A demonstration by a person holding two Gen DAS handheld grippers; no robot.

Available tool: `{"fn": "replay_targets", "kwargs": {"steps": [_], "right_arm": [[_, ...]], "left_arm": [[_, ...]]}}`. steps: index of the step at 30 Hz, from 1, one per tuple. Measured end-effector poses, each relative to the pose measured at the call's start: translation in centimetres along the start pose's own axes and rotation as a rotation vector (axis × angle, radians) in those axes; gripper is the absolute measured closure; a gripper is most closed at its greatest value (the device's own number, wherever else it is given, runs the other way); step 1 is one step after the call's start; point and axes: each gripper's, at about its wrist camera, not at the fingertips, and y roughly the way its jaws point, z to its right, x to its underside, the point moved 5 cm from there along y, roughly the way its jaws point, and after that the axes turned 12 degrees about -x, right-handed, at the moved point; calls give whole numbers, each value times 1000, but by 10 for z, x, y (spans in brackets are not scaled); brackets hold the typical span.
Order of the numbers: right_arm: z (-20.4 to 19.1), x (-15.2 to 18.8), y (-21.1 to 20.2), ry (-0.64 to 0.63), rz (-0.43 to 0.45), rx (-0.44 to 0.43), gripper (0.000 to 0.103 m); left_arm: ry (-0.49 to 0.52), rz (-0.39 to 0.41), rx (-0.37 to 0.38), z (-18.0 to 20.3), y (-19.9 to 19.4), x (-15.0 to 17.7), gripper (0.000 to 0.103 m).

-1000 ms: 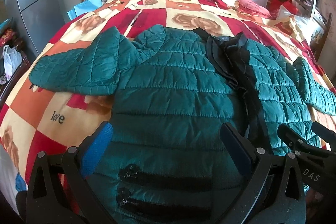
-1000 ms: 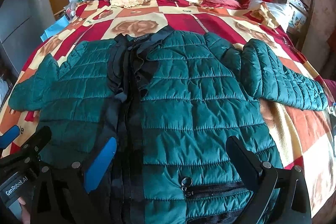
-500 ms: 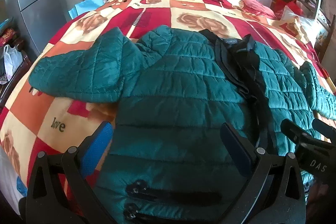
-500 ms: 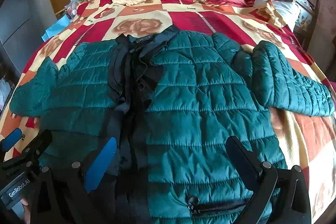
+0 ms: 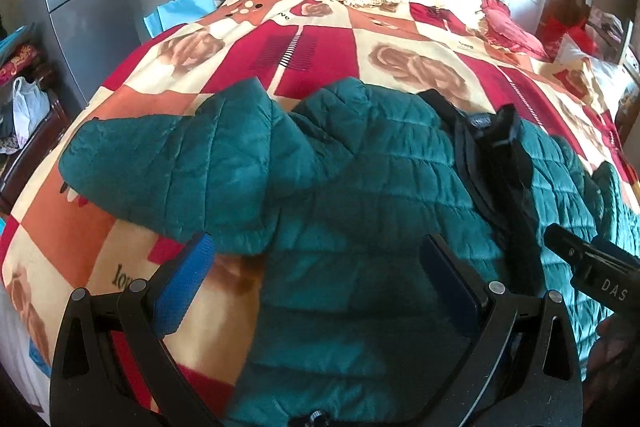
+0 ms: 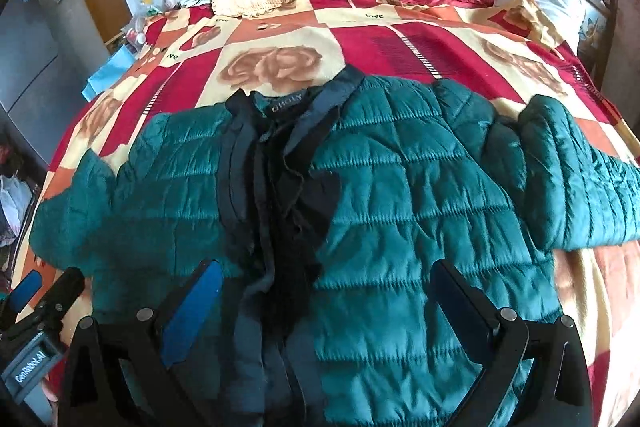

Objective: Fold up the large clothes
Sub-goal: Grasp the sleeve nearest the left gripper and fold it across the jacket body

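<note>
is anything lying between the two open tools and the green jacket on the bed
Nothing visible does. The left tool and right tool both hang open directly over the green jacket, which lies spread flat on the patterned blanket with no other item on top of it.

Both tools, L [image 5: 316, 279] & R [image 6: 328, 303], moved fwd up jacket [image 6: 400, 195]; pocket zips gone.
</note>
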Motion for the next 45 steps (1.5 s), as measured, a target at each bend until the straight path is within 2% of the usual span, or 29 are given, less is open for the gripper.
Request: {"fn": "replay_targets", "kwargs": {"steps": [5,9,11,19,27,31,37,40,41,43,44,45], "right_arm": [[-3,-15,19,0,-7,-2,0],[-3,-20,30,-6,-16,2,0],[-3,-20,36,-14,-27,5,0],[-5,-16,45,-48,-51,-1,0],[-3,-16,48,-55,-65,-1,0],[-5,-16,46,-66,-67,-2,0],[-12,-14,45,-87,-75,-1,0],[-17,-12,46,-105,-84,-4,0],[-17,-12,46,-109,-85,-4,0],[-18,-11,45,-111,-84,-4,0],[-18,-10,44,-110,-83,-5,0],[-17,-9,44,-106,-82,-4,0]], "left_arm": [[-10,-10,6,-8,15,-12,1],[-67,-40,18,-33,30,-19,1],[-104,-51,-1,-54,41,-23,1],[-354,-125,-144,-186,101,-36,1],[-609,-210,-251,-308,162,-26,1],[-697,-223,-266,-335,181,-21,1],[-711,-193,-275,-350,200,-29,2],[-705,-139,-251,-351,200,-36,26],[-701,-127,-221,-351,200,-37,43],[-692,-132,-193,-352,201,-40,63],[-697,-138,-164,-352,200,-40,80],[-715,-140,-124,-353,198,-40,85]]}}
